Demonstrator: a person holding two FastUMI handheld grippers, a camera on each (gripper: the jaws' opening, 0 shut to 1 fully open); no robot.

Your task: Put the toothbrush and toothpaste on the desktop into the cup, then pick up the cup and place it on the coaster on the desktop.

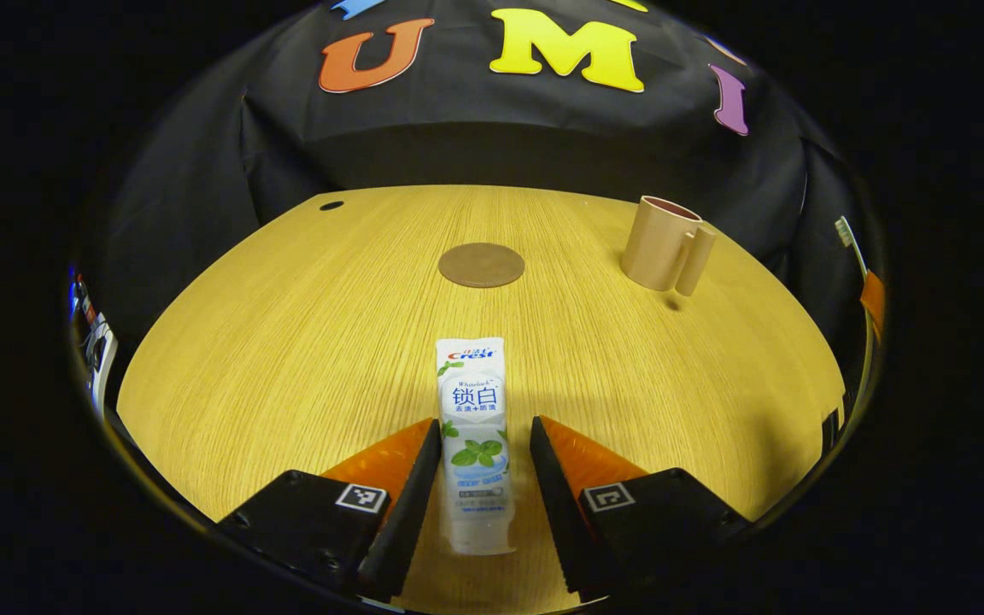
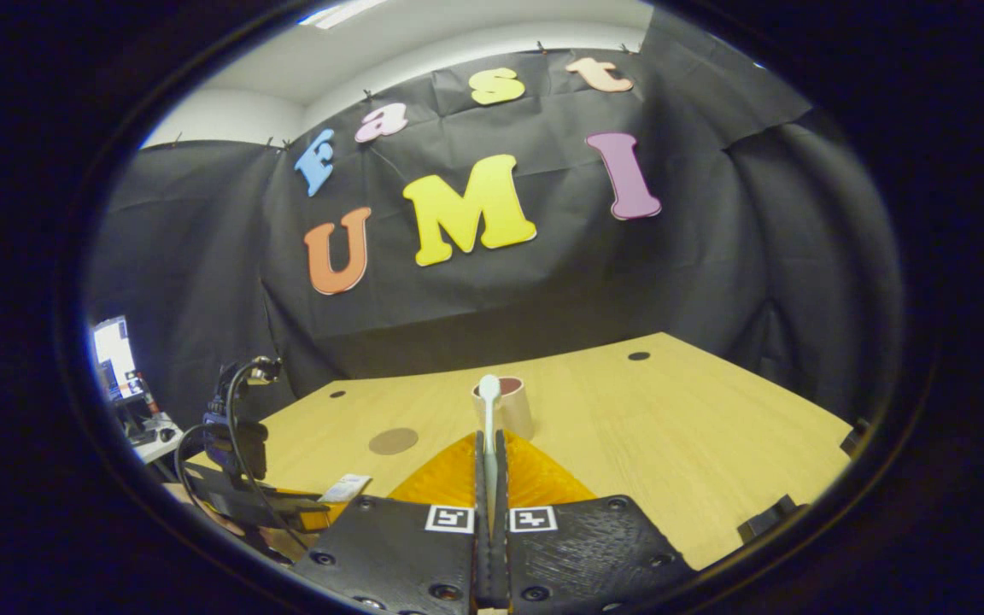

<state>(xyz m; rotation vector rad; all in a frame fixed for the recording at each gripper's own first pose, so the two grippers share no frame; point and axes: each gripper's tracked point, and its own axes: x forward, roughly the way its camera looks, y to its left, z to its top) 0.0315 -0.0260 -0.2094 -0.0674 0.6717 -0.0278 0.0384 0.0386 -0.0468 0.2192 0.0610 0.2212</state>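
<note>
Between the left gripper's (image 1: 486,444) spread fingers lies the toothpaste (image 1: 475,427), flat on the desk (image 1: 287,342) with its length running away along the fingers. The jaws stand wide, one finger close by each long side of the tube; I judge they have not closed on it, though the left finger looks near touching. Straddled like this, the tube seems lined up for a pinch across its width, so it can be lifted and tipped end-first into the cup (image 1: 658,243).

Over on the other side, the right gripper (image 2: 490,453) is raised above the desk with its jaws narrowed down onto the toothbrush (image 2: 489,427), both fingers pressing the handle, the head poking forward and up. It points straight at the cup (image 2: 509,406), which suggests the brush is being aimed for the mouth.

Farther out on the desk sits the round brown coaster (image 1: 481,264), bare, with the cup well apart to its right, upright, its handle toward the near side. Neither item looks to be in the cup yet.
</note>
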